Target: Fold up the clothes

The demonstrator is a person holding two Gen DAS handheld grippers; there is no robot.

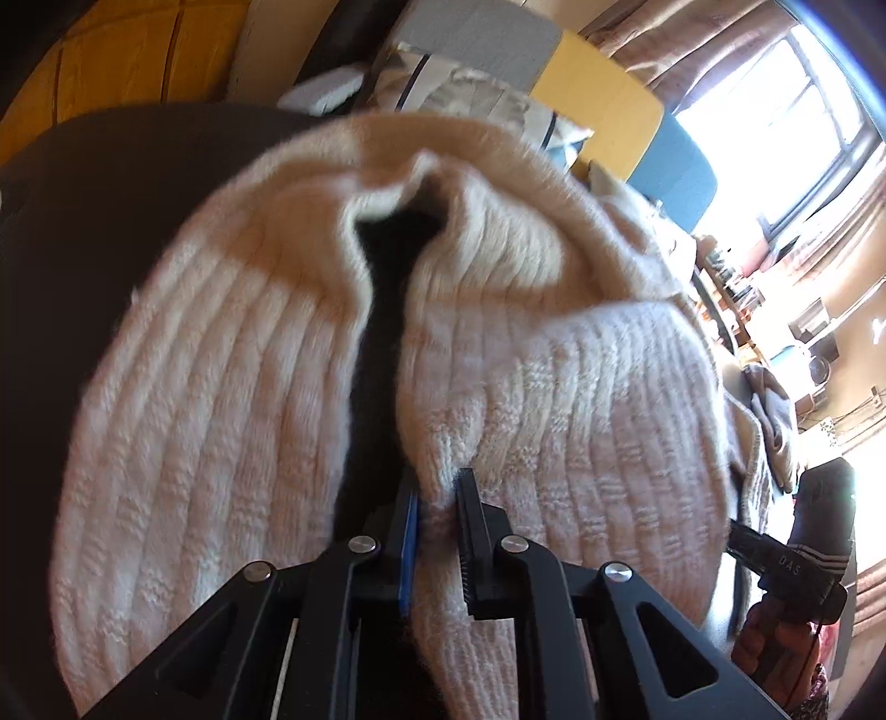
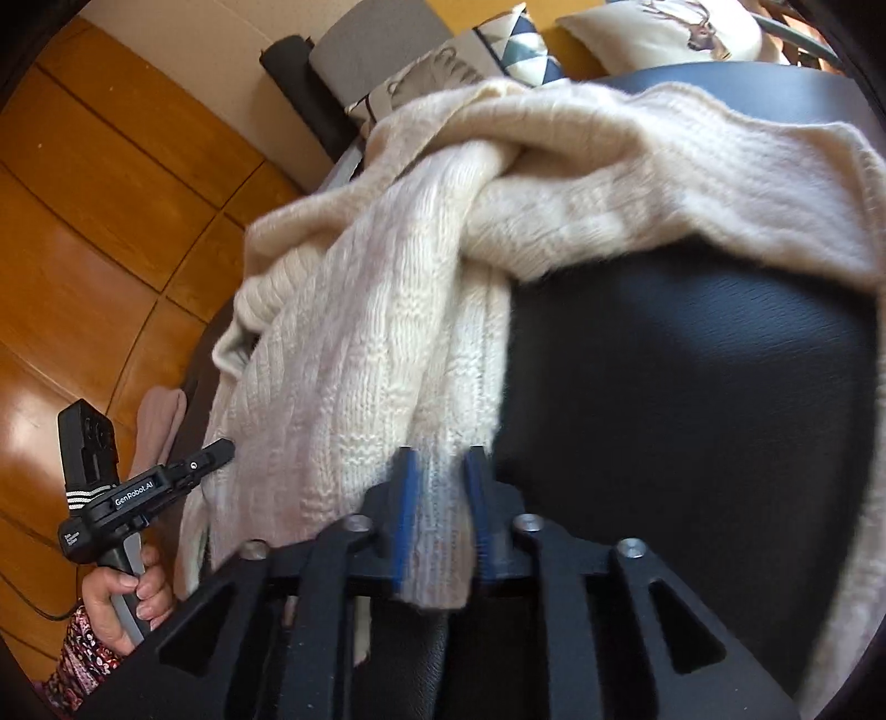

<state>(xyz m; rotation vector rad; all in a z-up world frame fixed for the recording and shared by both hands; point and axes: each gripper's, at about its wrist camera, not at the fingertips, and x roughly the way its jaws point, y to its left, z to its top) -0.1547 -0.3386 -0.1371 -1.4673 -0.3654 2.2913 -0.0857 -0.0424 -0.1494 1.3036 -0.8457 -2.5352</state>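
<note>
Daylight is pouring through a tall window (image 1: pixel 775 138) with brownish curtains (image 1: pixel 692 50) far right; glossy orange wooden floorboards (image 2: pixel 99 232) are gleaming left; patterned cushions (image 2: pixel 664 27) are lying far.

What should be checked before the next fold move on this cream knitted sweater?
1. Left claw grips the cream knitted sweater: ok, knit pinched between its fingers.
2. Right claw grips it: cannot tell; knit lies between the fingers, image blurred.
3. Sweater lies flat: not ok, bunched and twisted.
4. Sweater fully on the black padded surface: not ok, part hangs over the edge.
5. Claws apart from each other: ok.
</note>
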